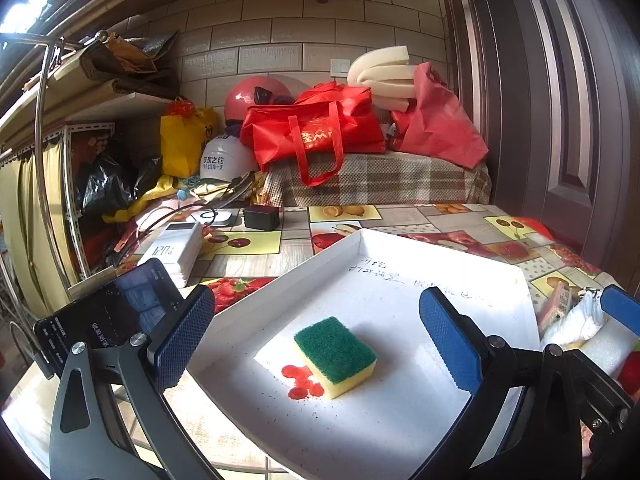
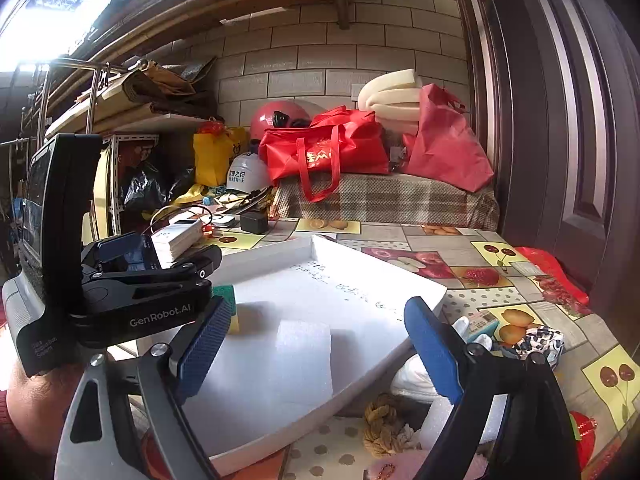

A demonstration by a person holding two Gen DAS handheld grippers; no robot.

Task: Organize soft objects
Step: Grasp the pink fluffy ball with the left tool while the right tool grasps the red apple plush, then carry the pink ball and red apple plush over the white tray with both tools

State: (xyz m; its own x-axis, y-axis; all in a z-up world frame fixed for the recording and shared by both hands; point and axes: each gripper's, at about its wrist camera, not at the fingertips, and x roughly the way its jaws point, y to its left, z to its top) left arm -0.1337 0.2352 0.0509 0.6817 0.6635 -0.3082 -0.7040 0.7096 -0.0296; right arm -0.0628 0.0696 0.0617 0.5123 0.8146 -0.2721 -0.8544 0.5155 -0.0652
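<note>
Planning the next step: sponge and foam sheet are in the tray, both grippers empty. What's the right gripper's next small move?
Probably swing the right gripper, open and empty, toward the tan knotted rope lying outside the white tray. The sponge already sits inside.

- "GenRobot.AI" reads white along the black left claw body.
- "120w" is printed on the white power bank.
- Handwriting inside the white tray, illegible.

Left gripper jaws wide apart; right gripper likewise.
</note>
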